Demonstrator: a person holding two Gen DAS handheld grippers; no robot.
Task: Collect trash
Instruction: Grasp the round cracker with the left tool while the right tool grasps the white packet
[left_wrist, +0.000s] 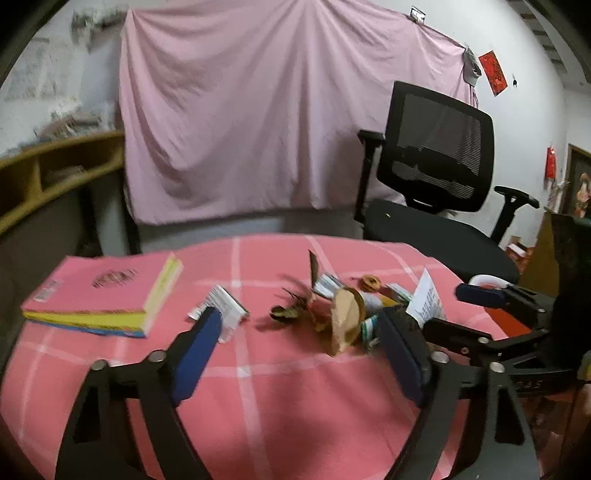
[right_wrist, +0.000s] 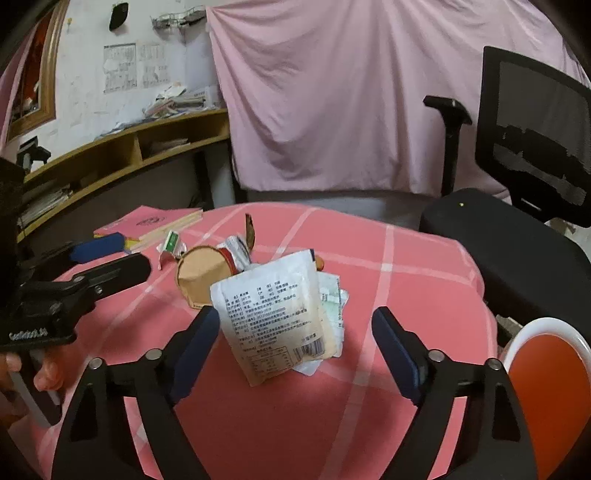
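Observation:
A pile of trash lies on the pink checked tablecloth (left_wrist: 280, 398): a brown paper piece (left_wrist: 345, 321), dried leaves (left_wrist: 291, 310), a small white packet (left_wrist: 225, 306) and a white printed pouch (left_wrist: 428, 299). My left gripper (left_wrist: 299, 332) stands open just short of the pile, its pads touching nothing. In the right wrist view the printed pouch (right_wrist: 273, 317) stands upright between the fingers of my right gripper (right_wrist: 295, 334), which is open, with gaps to both pads. Behind the pouch are the brown paper piece (right_wrist: 201, 277) and a green-and-white wrapper (right_wrist: 171, 243).
A pink book (left_wrist: 99, 295) lies at the table's left. An orange bin with a white rim (right_wrist: 546, 373) stands off the table's right edge. A black office chair (left_wrist: 436, 158) is behind the table, a wooden shelf (right_wrist: 122, 147) to the left. A hand (right_wrist: 48, 373) holds the left gripper (right_wrist: 107, 260).

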